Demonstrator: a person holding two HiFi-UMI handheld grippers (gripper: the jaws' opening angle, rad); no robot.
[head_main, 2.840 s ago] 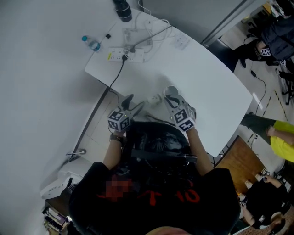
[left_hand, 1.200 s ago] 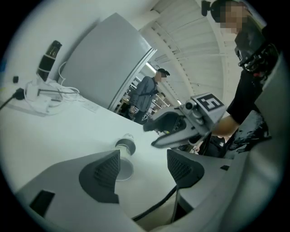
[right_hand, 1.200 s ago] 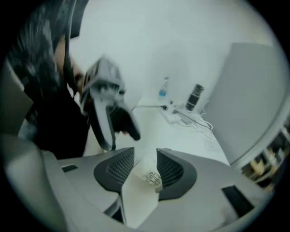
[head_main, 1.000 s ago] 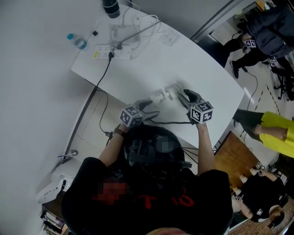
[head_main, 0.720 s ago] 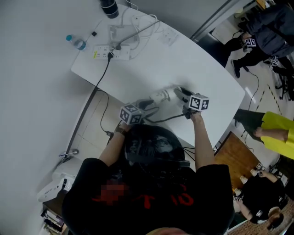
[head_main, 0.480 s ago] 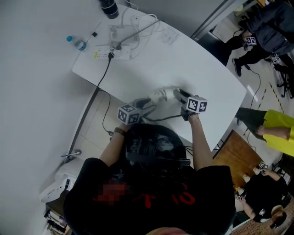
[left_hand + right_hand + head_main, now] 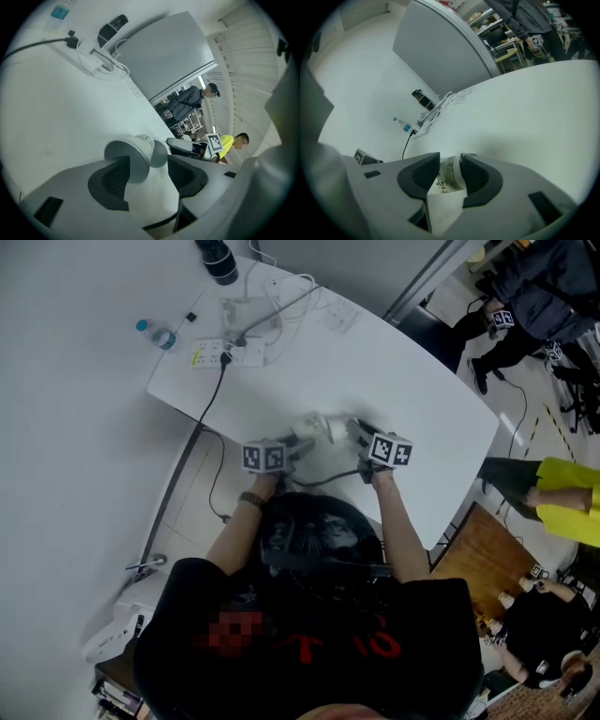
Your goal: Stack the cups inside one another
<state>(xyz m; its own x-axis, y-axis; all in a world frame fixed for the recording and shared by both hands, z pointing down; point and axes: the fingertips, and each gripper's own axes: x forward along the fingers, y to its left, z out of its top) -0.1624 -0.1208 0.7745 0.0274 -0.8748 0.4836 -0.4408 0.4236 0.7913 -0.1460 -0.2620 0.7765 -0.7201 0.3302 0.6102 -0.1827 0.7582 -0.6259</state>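
In the head view two white paper cups (image 7: 320, 428) meet end to end just over the white table (image 7: 412, 390), near its front edge. My left gripper (image 7: 298, 442) holds one cup (image 7: 136, 157) lying sideways between its pads, and its jaws are opening. That cup's far end touches the other cup, beside my right gripper (image 7: 190, 146). My right gripper (image 7: 357, 433) grips a cup with green print (image 7: 450, 174); both pads press its sides and the jaws are closing. The joint between the cups is partly hidden.
A power strip (image 7: 225, 353) with cables, a water bottle (image 7: 156, 331) and a black cylinder (image 7: 217, 261) stand at the table's far left corner. People stand beyond the table's right edge, one in a yellow top (image 7: 567, 504).
Both grippers have sunk toward the table and rolled. The left one has come closer to the right one, so the two cups now meet.
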